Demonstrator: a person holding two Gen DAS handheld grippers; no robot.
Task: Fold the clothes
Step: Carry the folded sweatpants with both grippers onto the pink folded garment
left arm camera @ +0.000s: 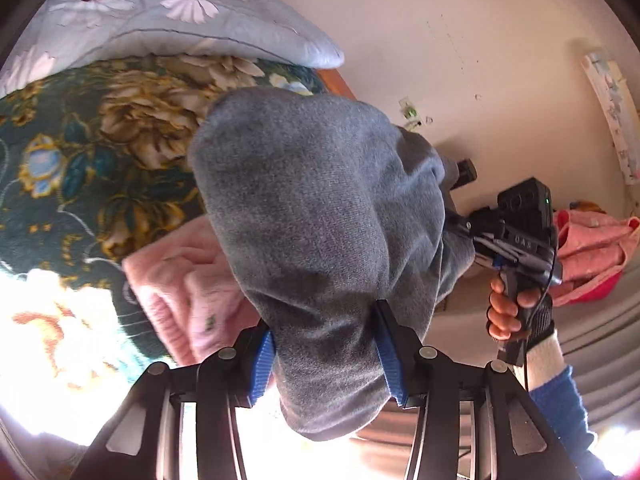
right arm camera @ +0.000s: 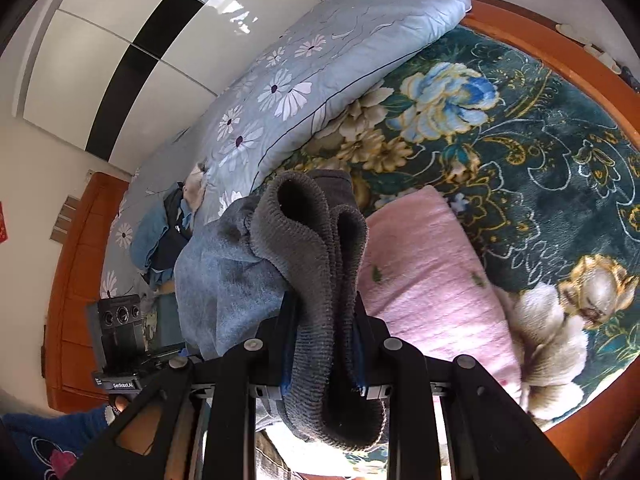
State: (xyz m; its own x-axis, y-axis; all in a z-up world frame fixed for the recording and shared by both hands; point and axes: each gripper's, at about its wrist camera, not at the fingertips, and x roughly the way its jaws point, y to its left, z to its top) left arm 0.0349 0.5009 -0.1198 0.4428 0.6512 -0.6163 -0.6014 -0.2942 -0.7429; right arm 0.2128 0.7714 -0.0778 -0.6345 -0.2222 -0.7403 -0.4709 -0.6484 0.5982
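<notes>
Grey garment over pink cloth

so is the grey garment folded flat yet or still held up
Held up, unfolded: the grey garment hangs bunched between the left gripper and right gripper, above the bed.

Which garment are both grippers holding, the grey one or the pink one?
The grey garment, clamped in both hand-held grippers. The pink one lies folded on the blanket.
</notes>
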